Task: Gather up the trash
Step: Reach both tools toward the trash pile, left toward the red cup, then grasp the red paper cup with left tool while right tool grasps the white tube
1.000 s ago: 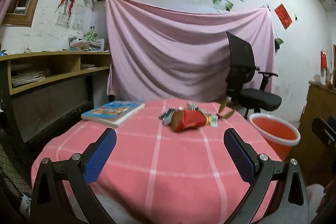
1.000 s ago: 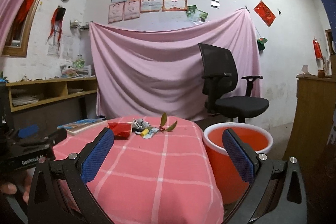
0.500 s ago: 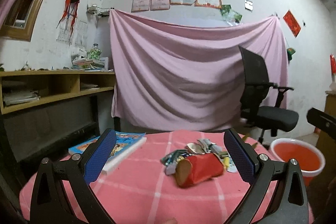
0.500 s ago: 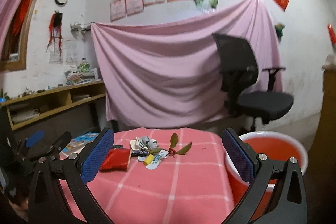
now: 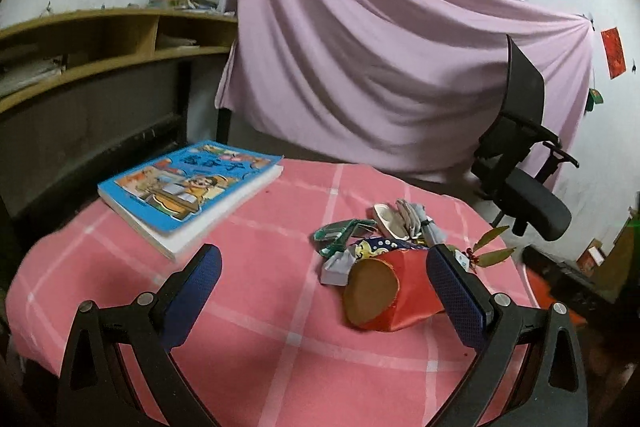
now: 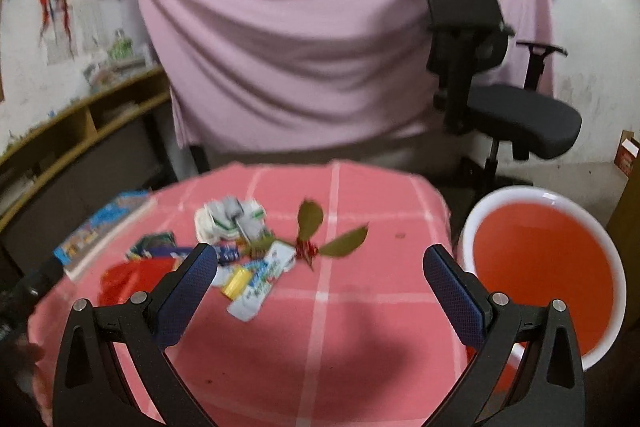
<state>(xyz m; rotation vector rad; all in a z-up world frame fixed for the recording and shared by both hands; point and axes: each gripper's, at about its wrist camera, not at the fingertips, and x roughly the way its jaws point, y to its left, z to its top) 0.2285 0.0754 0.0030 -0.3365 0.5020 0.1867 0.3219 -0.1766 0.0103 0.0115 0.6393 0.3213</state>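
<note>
- Left gripper (image 5: 324,277): two black arms, each built as an open triangular frame.
- Each finger (image 5: 191,291) carries a blue pad with a fine cross-hatched texture on its inner face.
- Round silver screws (image 5: 144,297) sit at the joints of each arm, two per side.
- Right gripper (image 6: 320,277): same build, black triangular frames and blue textured pads (image 6: 454,297).
- Silver screws (image 6: 500,298) mark its joints, two per side.
</note>
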